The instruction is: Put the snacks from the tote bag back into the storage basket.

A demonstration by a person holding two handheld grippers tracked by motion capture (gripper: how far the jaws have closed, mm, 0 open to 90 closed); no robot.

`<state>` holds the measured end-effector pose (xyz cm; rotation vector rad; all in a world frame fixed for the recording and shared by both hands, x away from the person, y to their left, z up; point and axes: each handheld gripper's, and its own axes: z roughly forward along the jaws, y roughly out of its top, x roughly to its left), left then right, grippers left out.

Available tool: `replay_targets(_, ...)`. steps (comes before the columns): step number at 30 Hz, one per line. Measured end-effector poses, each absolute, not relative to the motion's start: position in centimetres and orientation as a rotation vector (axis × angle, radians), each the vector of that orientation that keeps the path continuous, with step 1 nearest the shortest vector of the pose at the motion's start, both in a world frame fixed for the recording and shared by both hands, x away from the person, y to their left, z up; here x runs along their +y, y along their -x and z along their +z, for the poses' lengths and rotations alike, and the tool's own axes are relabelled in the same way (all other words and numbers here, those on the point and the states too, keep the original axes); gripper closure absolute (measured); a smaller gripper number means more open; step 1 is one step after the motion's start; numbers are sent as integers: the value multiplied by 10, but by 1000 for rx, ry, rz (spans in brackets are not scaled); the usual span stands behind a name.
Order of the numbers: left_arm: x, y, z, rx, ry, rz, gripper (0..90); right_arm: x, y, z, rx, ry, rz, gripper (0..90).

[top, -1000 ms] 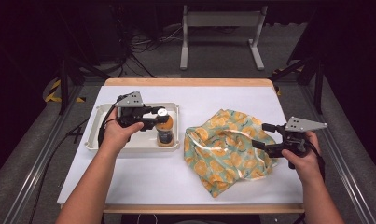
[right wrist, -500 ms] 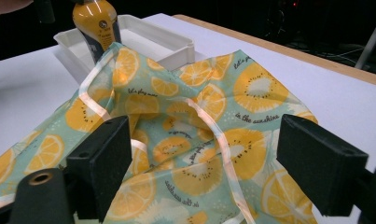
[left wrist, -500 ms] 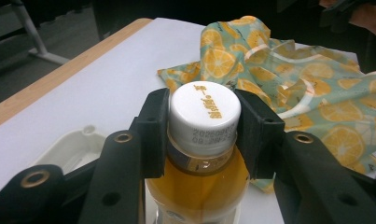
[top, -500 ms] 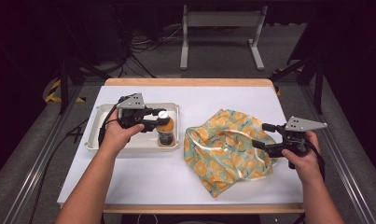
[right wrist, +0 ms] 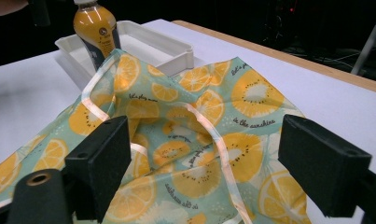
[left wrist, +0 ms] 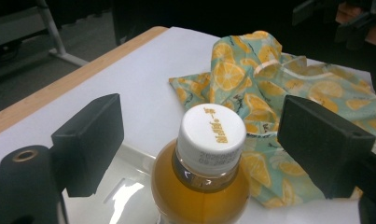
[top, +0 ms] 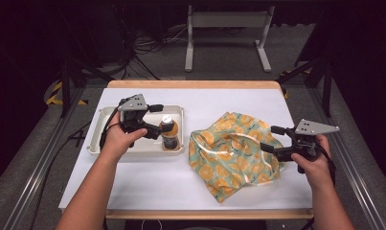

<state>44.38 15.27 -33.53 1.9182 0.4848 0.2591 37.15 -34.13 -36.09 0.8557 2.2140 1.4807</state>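
Observation:
A small bottle (top: 169, 135) of amber drink with a white cap (left wrist: 212, 131) stands upright at the right end of a white tray (top: 104, 144). My left gripper (top: 160, 118) is level with the bottle's neck. Its jaws have just been opening and now stand wide on either side of the cap, touching nothing. A lemon-print cloth bag (top: 229, 151) lies crumpled on the white table cover, right of the tray. My right gripper (top: 272, 138) is open at the bag's right edge, its jaws just above the fabric (right wrist: 190, 130) and holding nothing.
The tray's near corner (right wrist: 176, 53) touches the bag's left side. Wooden table edges (top: 195, 84) frame the white cover. Bare cover lies in front of the tray and behind the bag. Dark floor, cables and a metal stand are beyond the table.
The left gripper's jaws have spread apart from the bottle's neck, and the bottle stays standing in the tray. The right hand and the bag have not moved.

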Motion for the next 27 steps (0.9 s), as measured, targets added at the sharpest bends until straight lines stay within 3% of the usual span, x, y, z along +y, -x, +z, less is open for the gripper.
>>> replay_targets(12, 174, -409, -319, 547, -1905, 310, 103, -337, -369, -357, 2218, -844, 1466, 154)
replay_targets(27, 221, -383, -335, 627, -1886, 330, 47, -336, -363, -350, 2225, -832, 1431, 94)
